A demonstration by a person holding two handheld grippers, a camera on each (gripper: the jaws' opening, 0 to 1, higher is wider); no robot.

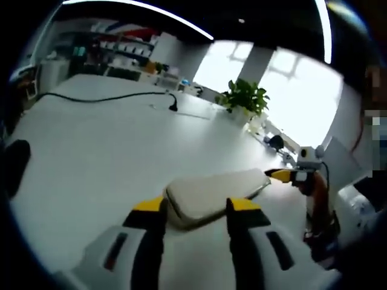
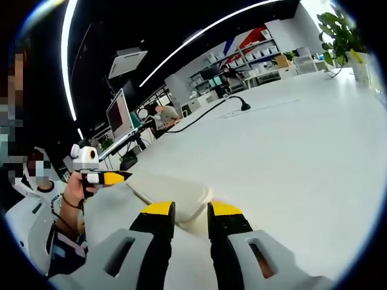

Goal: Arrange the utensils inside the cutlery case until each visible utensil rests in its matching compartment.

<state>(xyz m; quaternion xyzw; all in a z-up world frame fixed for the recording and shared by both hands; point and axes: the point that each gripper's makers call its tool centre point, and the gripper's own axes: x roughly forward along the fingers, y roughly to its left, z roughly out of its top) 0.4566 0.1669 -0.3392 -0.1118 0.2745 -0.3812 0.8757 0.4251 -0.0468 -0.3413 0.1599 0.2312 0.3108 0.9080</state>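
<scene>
Closed case (image 1: 214,196) lying flat, long axis running gripper to gripper: left gripper (image 1: 196,208) wide open straddling one end, right gripper (image 2: 191,211) narrower at the other, holding nothing yet.

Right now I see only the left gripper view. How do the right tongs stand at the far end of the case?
Observer: Their jaws are apart. The end of the closed cutlery case sits at the gap of the right tongs. I cannot tell if they pinch it.
Operator: What holds the left tongs?
Observer: A person's hand grips the left tongs, whose yellow tip reaches the case's other end.
Operator: Anything beyond that hand?
Observer: A monitor stands there.
</scene>
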